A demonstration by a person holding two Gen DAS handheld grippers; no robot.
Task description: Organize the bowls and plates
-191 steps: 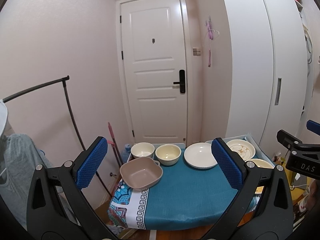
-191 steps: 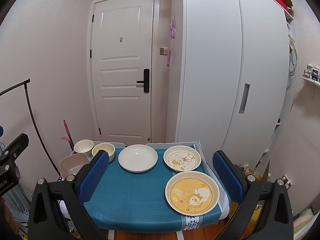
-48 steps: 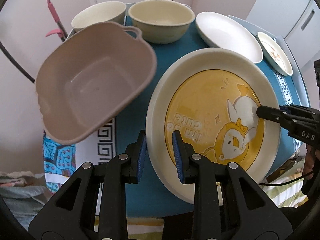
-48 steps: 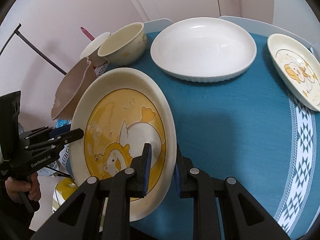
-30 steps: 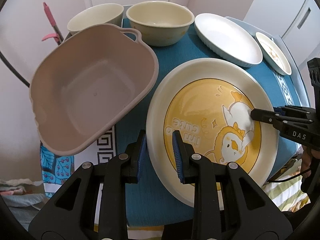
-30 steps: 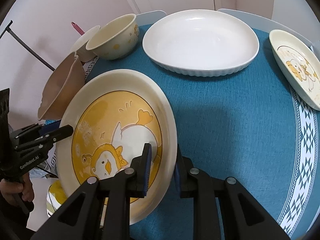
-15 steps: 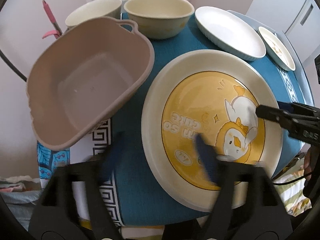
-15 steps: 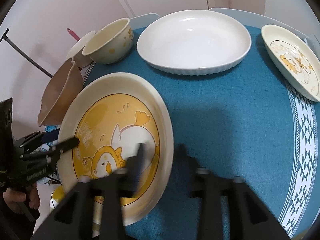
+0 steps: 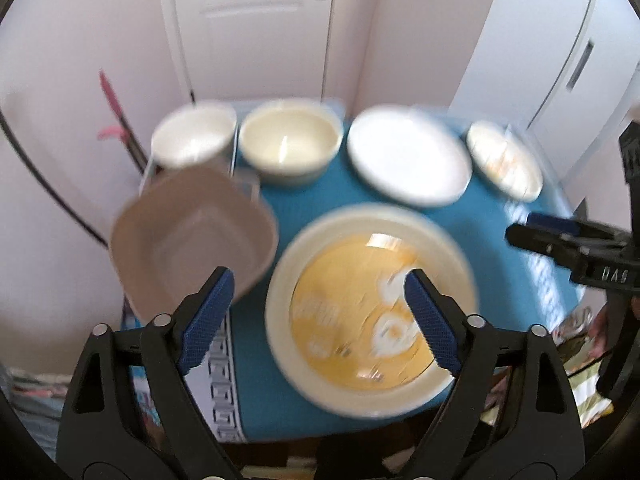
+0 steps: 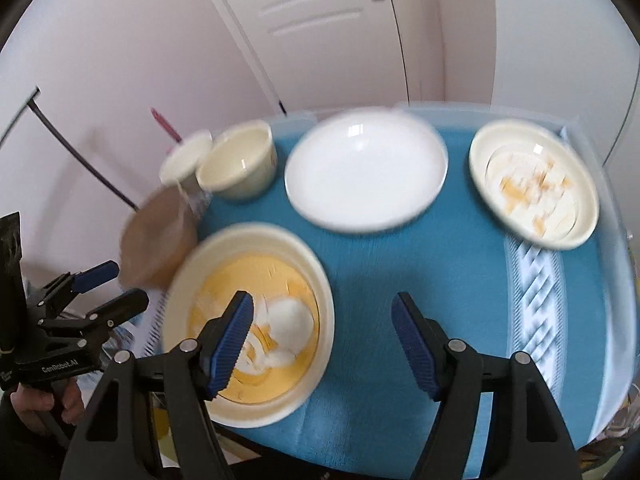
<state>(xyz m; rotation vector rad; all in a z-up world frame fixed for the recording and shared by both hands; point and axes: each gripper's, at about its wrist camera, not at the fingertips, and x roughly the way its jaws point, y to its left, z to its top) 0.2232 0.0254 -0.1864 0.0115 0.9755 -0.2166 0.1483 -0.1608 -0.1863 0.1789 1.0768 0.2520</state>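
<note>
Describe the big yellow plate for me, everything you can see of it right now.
The yellow plate is large and round, with a wide cream rim and a yellow centre bearing a blurred white cartoon figure. It looks glazed ceramic. It lies flat on the blue tablecloth at the near edge beside the tan basin. Neither open gripper touches it.

Dishes on the cloth-covered surface (image 9: pixel 304 212)

Along the far edge we see two bowls, (image 9: pixel 194 136) and (image 9: pixel 291 138), at left, then a plate (image 9: pixel 408 156), then a smaller plate (image 9: pixel 504 160) at right. Nearer us lies a large plate (image 9: pixel 372 312), with a square basin (image 9: pixel 188 236) to its left, overhanging the surface's left edge.
</note>
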